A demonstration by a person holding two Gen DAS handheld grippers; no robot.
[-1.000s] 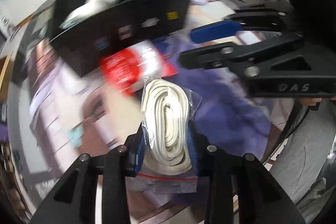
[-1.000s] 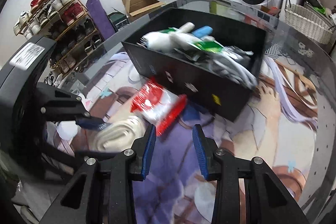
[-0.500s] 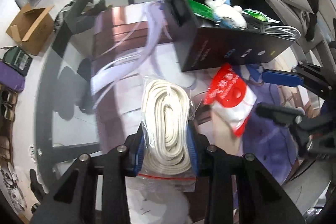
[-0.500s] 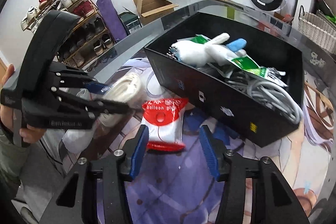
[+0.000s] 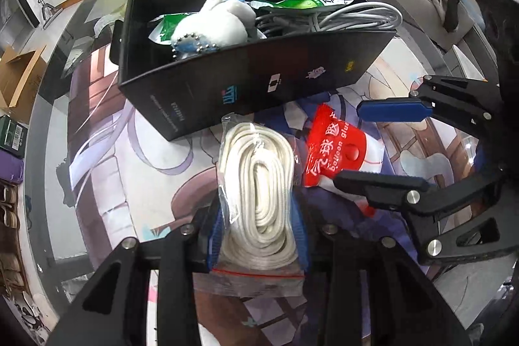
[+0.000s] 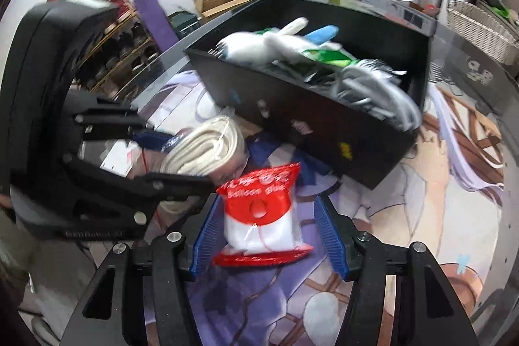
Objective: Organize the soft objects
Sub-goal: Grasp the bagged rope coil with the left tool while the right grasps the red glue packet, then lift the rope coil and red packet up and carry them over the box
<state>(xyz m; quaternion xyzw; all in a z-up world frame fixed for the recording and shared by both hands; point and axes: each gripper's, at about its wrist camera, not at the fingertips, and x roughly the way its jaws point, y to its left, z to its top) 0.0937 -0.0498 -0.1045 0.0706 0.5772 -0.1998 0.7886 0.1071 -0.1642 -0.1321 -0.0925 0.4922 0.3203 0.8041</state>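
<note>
The left tongs [image 5: 258,235] are pinching a clear bag of coiled white rope [image 5: 258,200] between their blue pads; their jaws have just been easing apart, yet the bag is sitting snug between them, its free end reaching toward twelve o'clock, just short of the black storage box [image 5: 246,86]. The right tongs [image 6: 264,235] are standing spread around a red-and-white balloon glue packet [image 6: 261,216] lying on the printed mat covering the surface [image 5: 107,171]; their jaws have also just been widening, and neither pad appears to be pressing the packet.

The likeliest trouble is the rope bag slipping, since slick plastic in a loosening grip could slide out before it is over the box. The two tongs are also working close together: in the left view the right tongs are crossing at three o'clock, just beside the rope, so a collision could be knocking either item aside. The packet looks glossy and puffy and may squirt out when squeezed. The box is already holding a plush rabbit [image 5: 214,21] and grey cable [image 5: 350,18], so anything dropped onto that heap could be sliding back over the near wall.
</note>
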